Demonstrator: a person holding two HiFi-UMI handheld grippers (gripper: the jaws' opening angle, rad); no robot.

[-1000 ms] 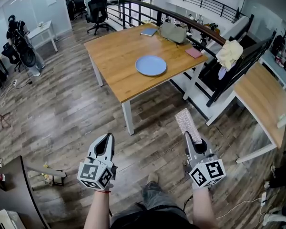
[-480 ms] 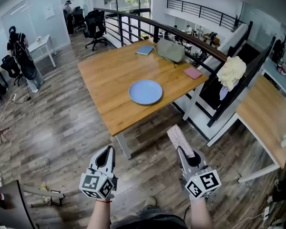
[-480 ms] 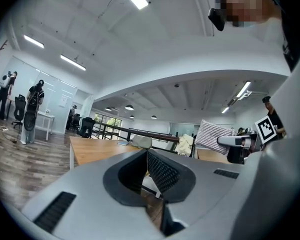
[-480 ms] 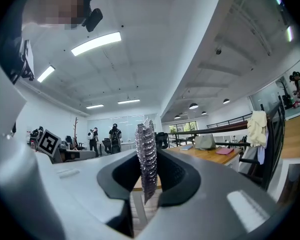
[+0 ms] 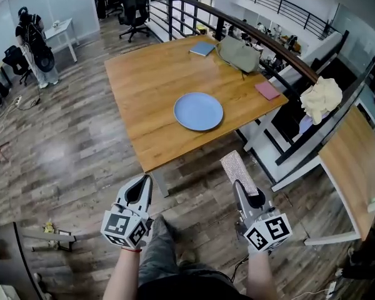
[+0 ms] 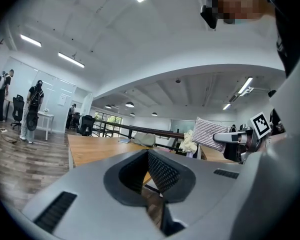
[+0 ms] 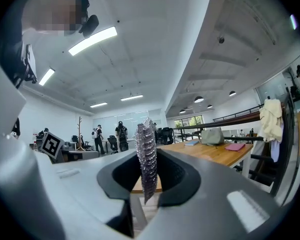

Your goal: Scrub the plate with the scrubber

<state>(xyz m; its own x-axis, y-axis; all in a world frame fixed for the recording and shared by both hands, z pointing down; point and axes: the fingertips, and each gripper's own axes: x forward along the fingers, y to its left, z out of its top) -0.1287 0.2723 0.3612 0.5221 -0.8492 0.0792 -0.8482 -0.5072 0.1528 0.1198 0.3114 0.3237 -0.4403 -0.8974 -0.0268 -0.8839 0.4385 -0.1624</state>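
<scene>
A round blue plate [image 5: 199,111] lies flat on the wooden table [image 5: 144,92], near its front right side. Both grippers hover over the floor short of the table's front edge. My left gripper [image 5: 139,191] is shut with nothing in it [image 6: 152,171]. My right gripper [image 5: 245,191] is shut on a grey scrubber pad [image 5: 238,171] that sticks up and forward from its jaws. In the right gripper view the scrubber [image 7: 146,156] stands edge-on between the pads. The left gripper view shows the scrubber [image 6: 208,133] off to its right.
On the far end of the table sit a grey bag [image 5: 239,54], a blue notebook [image 5: 203,49] and a pink item [image 5: 268,90]. A dark railing [image 5: 262,39] runs behind the table. A second table [image 5: 356,149] stands to the right, and a cream cloth [image 5: 322,100] hangs there.
Both grippers have been carried forward toward the table, which now looks nearer and larger. The scrubber stays clamped in the right gripper; the left stays shut.
</scene>
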